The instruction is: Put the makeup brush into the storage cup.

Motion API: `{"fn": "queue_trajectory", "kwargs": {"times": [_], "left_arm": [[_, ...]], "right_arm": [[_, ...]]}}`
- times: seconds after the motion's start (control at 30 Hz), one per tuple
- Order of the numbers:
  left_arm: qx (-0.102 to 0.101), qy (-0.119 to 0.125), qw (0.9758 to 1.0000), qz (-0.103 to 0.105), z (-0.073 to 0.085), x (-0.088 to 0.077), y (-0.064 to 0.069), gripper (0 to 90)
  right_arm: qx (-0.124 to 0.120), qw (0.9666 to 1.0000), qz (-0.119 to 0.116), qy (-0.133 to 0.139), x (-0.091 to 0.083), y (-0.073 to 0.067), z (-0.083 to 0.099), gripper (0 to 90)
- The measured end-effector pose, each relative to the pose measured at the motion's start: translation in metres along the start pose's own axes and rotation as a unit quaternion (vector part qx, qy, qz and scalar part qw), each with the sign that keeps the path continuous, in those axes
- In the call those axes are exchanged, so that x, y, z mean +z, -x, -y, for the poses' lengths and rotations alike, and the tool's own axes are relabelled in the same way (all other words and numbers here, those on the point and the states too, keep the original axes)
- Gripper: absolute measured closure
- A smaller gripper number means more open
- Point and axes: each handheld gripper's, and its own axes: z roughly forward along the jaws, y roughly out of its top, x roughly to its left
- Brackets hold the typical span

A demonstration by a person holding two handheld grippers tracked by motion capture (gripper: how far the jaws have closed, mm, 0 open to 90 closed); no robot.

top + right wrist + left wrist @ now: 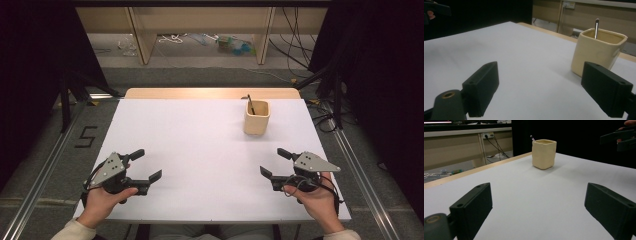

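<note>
High view: cream cup [257, 118] with brush [250, 104] stands ahead of right gripper [274, 162], well apart; left gripper [145, 164] farther; both spread wide, empty.

Item one: cream cup [257, 118], squarish with rounded corners, matte, open at the top. It stands upright on my white table [200, 155], toward the far edge and right of centre, nearer my right side than my left. From my right gripper view a small nub shows on its side wall.

Item two: thin dark stick [251, 104] with a pale tip, standing inside the cup, leaning against the rim and poking out above it.
</note>
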Motion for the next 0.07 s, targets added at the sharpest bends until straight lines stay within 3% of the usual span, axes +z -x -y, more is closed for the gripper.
{"fn": "queue_trajectory", "kwargs": {"times": [0.07], "left_arm": [[0.000,0.000,1.0000,0.000,0.0000,-0.0001,0.0000,7.3]], "right_arm": [[0.006,1.0000,-0.004,-0.006,-0.0005,-0.0005,0.0000,15.8]]}}
